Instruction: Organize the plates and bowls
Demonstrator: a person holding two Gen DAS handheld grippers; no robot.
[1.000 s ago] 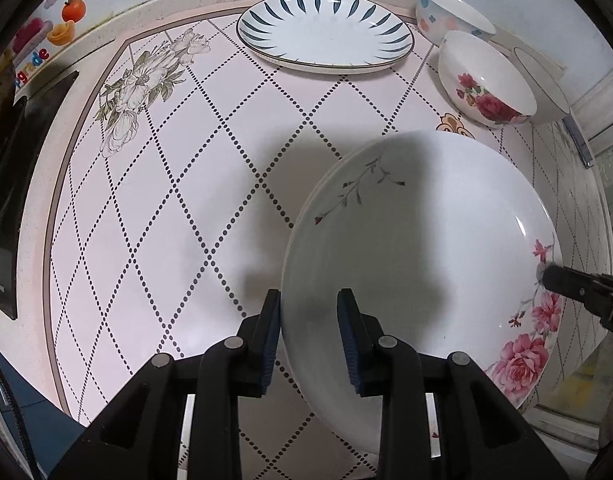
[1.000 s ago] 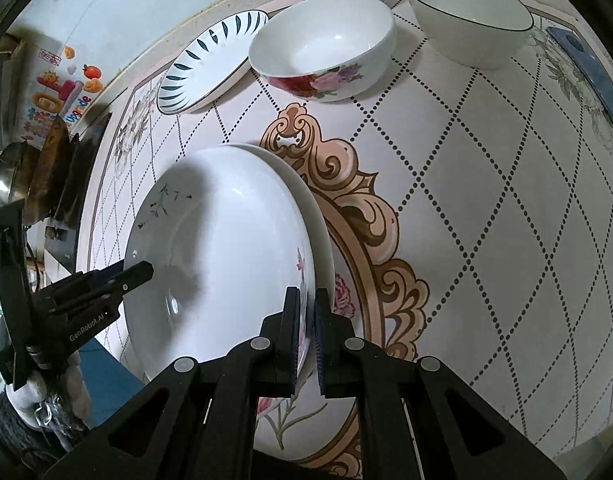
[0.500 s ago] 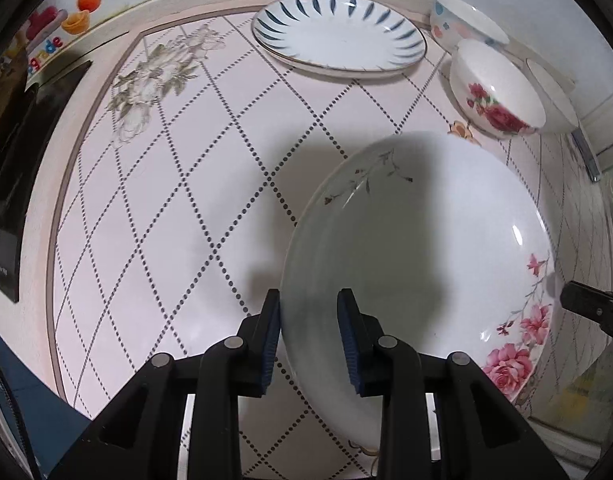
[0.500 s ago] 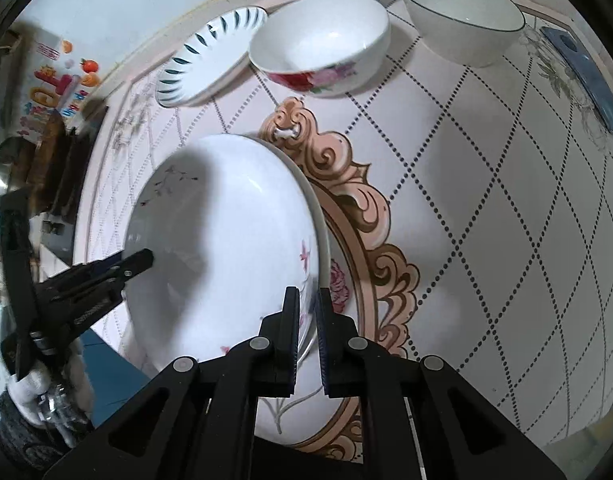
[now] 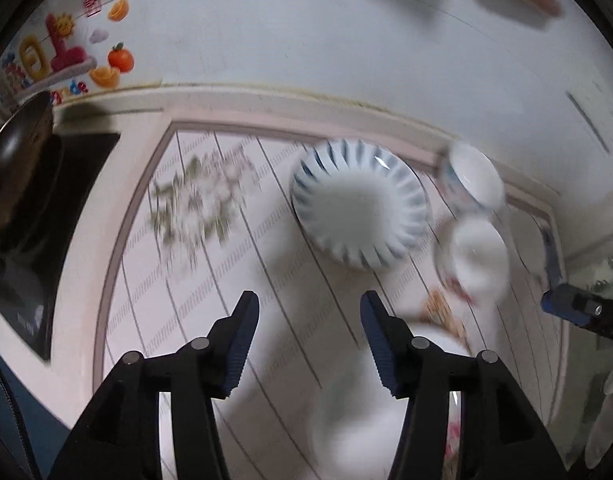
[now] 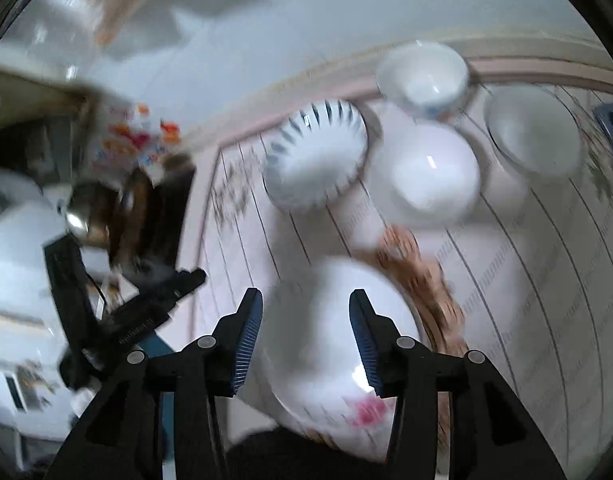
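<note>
Both views are blurred by motion. The large white plate with pink roses (image 6: 330, 344) lies on the patterned counter below my right gripper (image 6: 304, 328), whose jaws are opening and hold nothing. The same rose plate (image 5: 354, 420) shows at the bottom of the left wrist view, under my left gripper (image 5: 308, 336), whose jaws are also opening with only counter between them. Farther back sit a blue-striped plate (image 5: 360, 220) (image 6: 316, 160), a rose bowl (image 5: 472, 258) (image 6: 430, 178), a blue-patterned bowl (image 5: 472, 178) (image 6: 424, 76) and a dark-rimmed bowl (image 6: 534, 132).
A white wall with fruit stickers (image 5: 66, 60) runs behind the counter. A black stovetop (image 5: 34, 216) with a pan lies at the left. The right gripper's tip (image 5: 578, 310) shows at the right edge of the left view; the left gripper (image 6: 146, 304) appears left in the right view.
Both grippers let go of the rose plate, opened, and lifted up and away from it. The plate now rests on the counter and the far dishes have come into fuller view.
</note>
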